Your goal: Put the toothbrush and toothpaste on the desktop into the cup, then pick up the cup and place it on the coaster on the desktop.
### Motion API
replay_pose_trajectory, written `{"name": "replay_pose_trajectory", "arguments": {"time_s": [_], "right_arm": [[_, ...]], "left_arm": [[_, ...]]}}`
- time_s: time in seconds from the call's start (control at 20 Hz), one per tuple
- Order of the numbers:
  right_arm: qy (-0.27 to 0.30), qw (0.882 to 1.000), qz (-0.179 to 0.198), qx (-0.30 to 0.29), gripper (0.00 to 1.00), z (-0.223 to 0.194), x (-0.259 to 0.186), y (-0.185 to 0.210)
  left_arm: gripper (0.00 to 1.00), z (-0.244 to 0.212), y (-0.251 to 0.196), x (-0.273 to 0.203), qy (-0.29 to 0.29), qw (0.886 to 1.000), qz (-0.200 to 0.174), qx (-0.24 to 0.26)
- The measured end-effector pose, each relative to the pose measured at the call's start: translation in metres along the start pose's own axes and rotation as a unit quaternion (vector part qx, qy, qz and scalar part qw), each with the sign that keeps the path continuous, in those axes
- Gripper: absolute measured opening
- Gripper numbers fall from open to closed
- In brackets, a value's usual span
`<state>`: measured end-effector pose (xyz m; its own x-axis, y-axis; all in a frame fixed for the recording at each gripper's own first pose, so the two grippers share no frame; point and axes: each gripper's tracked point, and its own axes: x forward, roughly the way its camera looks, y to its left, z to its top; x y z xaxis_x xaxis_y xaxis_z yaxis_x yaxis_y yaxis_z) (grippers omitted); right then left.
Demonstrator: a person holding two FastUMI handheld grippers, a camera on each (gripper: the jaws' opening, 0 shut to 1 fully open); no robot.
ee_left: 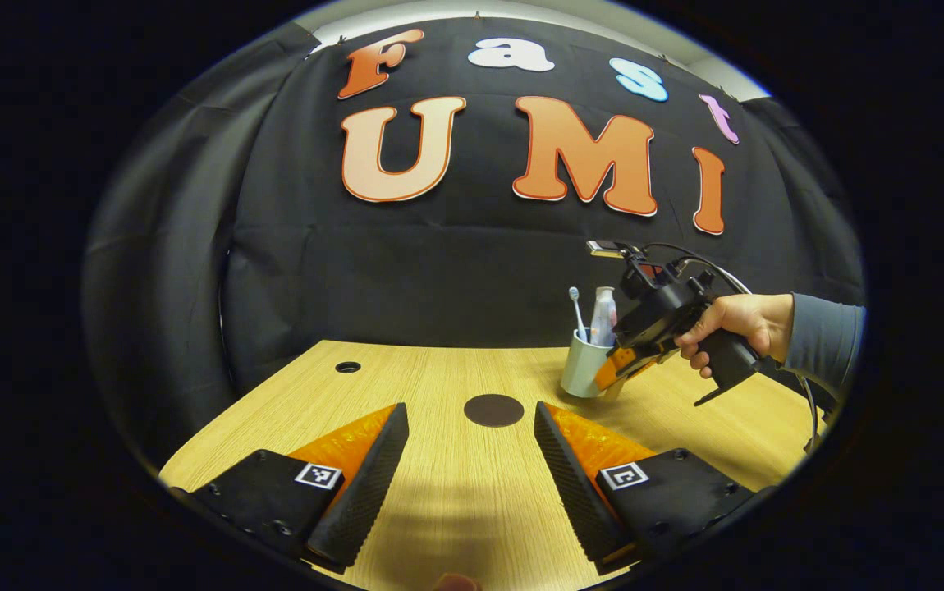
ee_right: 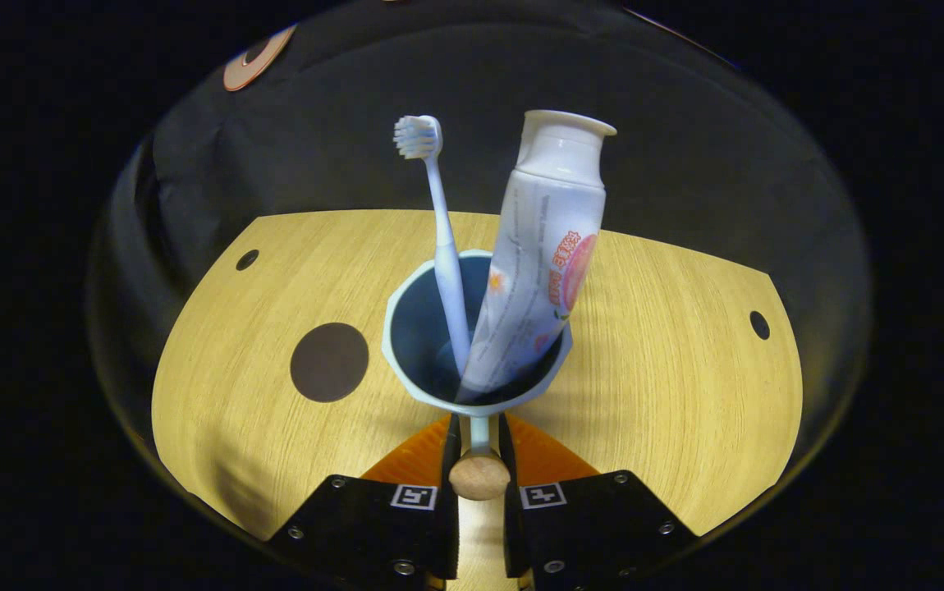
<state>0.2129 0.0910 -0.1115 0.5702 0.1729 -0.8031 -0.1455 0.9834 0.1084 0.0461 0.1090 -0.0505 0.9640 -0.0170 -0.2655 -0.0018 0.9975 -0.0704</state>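
Note:
A pale blue cup (ee_right: 414, 324) holds a light blue toothbrush (ee_right: 443, 238), bristles up, and a white toothpaste tube (ee_right: 542, 263), cap up. My right gripper (ee_right: 478, 423) is shut on the cup's thin handle (ee_right: 479, 435), which ends in a wooden knob. A dark round coaster (ee_right: 329, 362) lies on the wooden desktop (ee_right: 669, 353) left of the cup. In the left gripper view the cup (ee_left: 580, 369) is at the right, with the right gripper (ee_left: 616, 369) and a hand on it. I cannot tell whether the cup touches the desk. My left gripper (ee_left: 470, 410) hangs open, just short of the coaster (ee_left: 493, 410).
The desktop has small round cable holes (ee_left: 348, 367) (ee_right: 759, 325) near its far corners. Black cloth walls close in behind and at the sides. A grey sleeve (ee_left: 825, 341) and a cable reach in from the right.

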Motion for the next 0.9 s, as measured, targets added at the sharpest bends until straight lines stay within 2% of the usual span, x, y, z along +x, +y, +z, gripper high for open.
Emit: {"name": "replay_pose_trajectory", "arguments": {"time_s": [0.9], "right_arm": [[-0.009, 0.994, 0.055, -0.090, 0.22, 0.016, 0.008, 0.009]], "left_arm": [[0.98, -0.031, 0.052, -0.015, 0.019, 0.999, 0.036, -0.022]]}}
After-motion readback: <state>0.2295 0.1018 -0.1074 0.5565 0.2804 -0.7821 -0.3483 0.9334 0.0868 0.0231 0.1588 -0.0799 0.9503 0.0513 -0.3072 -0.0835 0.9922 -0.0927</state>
